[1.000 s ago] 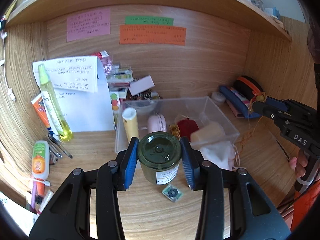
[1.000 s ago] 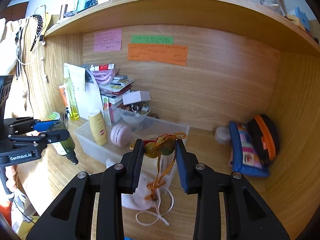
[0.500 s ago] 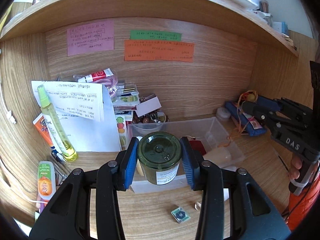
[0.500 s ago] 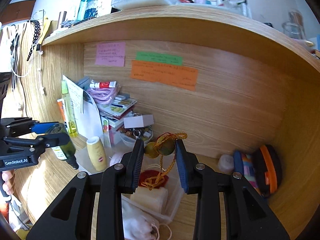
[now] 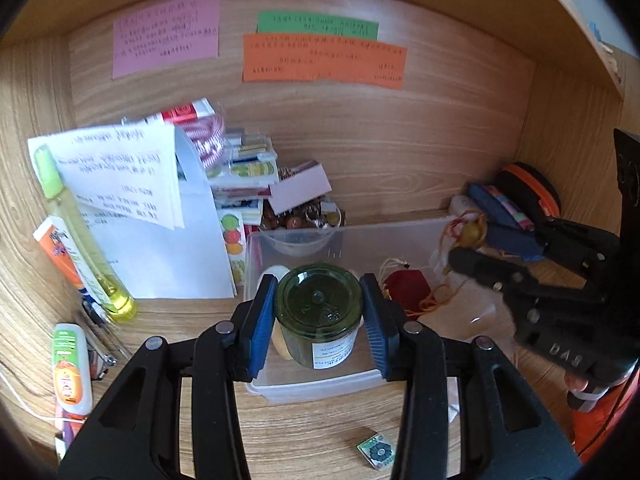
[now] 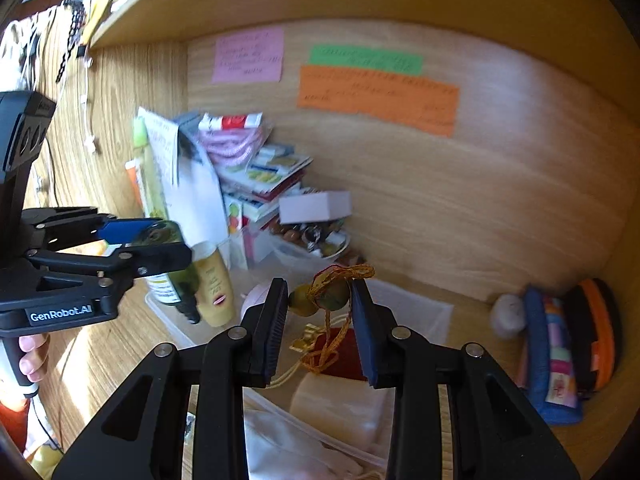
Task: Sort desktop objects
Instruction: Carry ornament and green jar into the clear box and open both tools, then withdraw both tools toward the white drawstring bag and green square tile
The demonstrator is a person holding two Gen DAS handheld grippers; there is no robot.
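Left wrist view: left gripper (image 5: pixel 319 312) clamped on green jar (image 5: pixel 319 312), over clear bin (image 5: pixel 360 240) | right gripper (image 6: pixel 320 300) pinching beaded charm (image 6: pixel 320 296) | lower both level into free gaps before releasing.

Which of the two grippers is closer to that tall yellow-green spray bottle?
Left. The left gripper, holding the green jar, is just beside the spray bottle; the right gripper is farther across the clear bin.

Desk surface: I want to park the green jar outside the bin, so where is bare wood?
Bare desk lies in front of the clear bin, around the small green tile, and left of the bin up to the yellow bottle. The back-left corner by the papers is crowded.
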